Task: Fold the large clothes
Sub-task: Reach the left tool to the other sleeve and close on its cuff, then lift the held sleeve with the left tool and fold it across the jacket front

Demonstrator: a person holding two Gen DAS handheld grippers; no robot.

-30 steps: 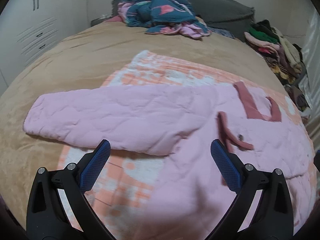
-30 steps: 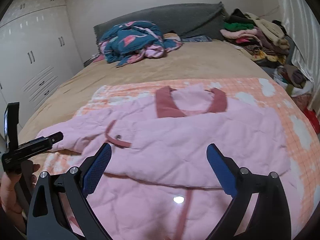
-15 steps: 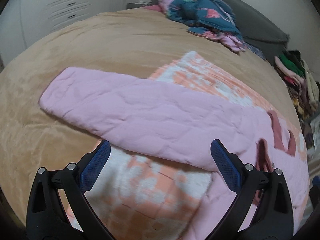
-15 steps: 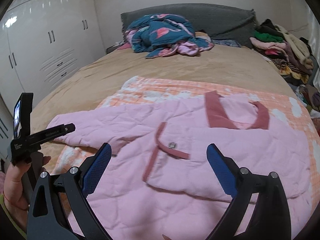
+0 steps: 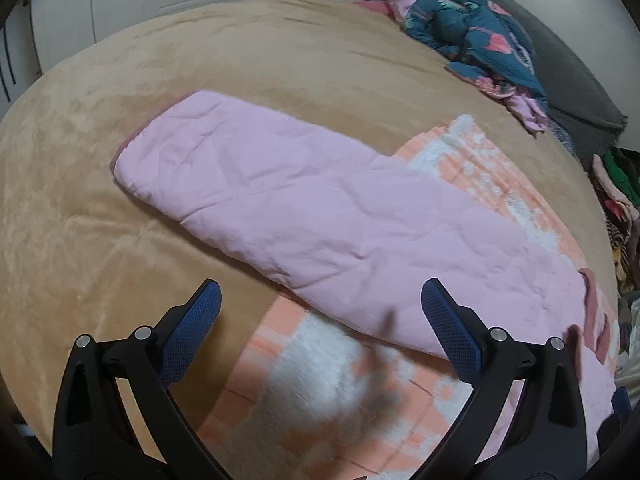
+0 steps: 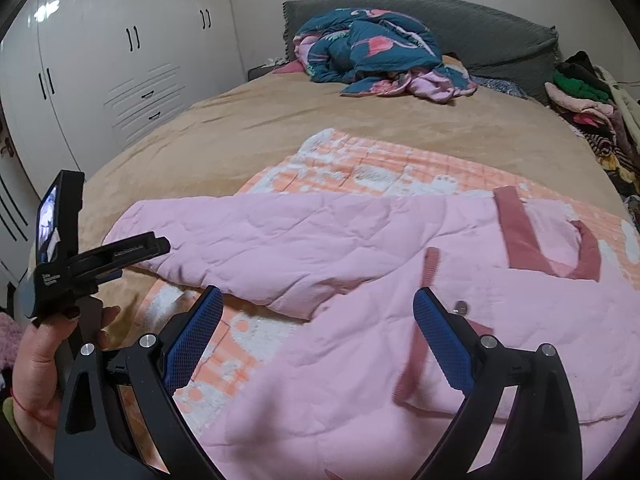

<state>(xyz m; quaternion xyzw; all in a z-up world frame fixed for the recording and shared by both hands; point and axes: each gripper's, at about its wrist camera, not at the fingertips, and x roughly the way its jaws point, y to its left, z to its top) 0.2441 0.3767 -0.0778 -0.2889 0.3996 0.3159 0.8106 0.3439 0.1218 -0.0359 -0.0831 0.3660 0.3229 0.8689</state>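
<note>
The big pale-pink quilted jacket w/ dusty-rose collar trim (image 6: 420, 280) lies flat, front up, on an orange-and-white checked fleece blanket (image 6: 360, 168) spread over the tan plush bed cover (image 5: 280, 60); its long sleeve (image 5: 304, 200) sticks out sideways past the blanket edge onto the bed cover. Judging by the puffy stitched surface, it's prob. soft, padded, light-ish for its size but bulky: it will bend in rounded folds, not sharp creases, and may spring back some. Fabric looks matte, not slippery, so a pinch should hold; the small metal snap (image 6: 461, 307) near the placket is the only hard bit. Best hold for the sleeve, I'd say, is the cuff end (image 5: 132, 148), pinching both layers, then carry it across the chest. Left gripper (image 5: 320, 320) hovers low just short of the sleeve's near edge, jaws spread wide, nothing between them; in the right wrist view a hand (image 6: 44, 356) holds it off to the side, pointed at the cuff. Right gripper (image 6: 316, 320) hangs over the jacket body near the armpit, also wide apart & empty, not touching cloth as far as I can tell.
</note>
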